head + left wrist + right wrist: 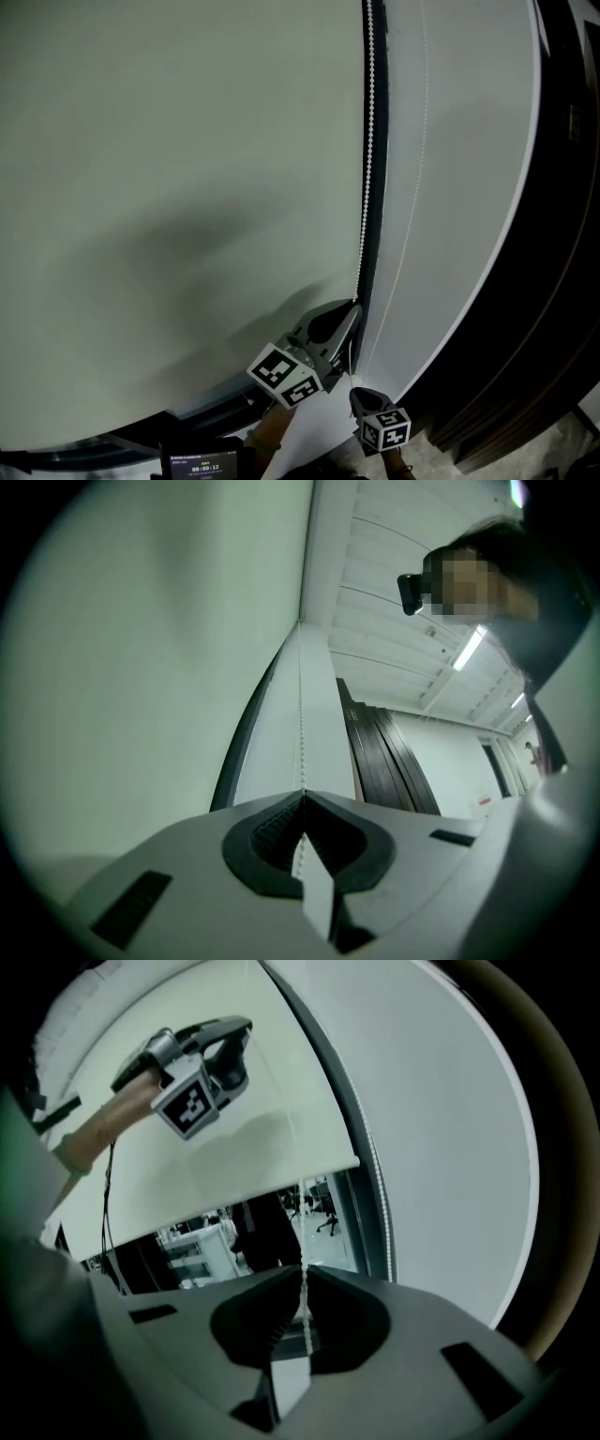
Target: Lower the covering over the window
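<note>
Pale grey-green roller blind [169, 187] covers most of the window. At its right edge the bead chain [368, 141] runs down the dark frame [379, 112], pinched in the closed left claw [355, 306] and, lower, the closed right claw [302, 1267]. White wall [459, 187] and dark panelling [572, 244] lie to the right.

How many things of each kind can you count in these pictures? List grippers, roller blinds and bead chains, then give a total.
Grippers: 2 (left gripper, right gripper)
Roller blind: 1
Bead chain: 1
Total: 4
</note>
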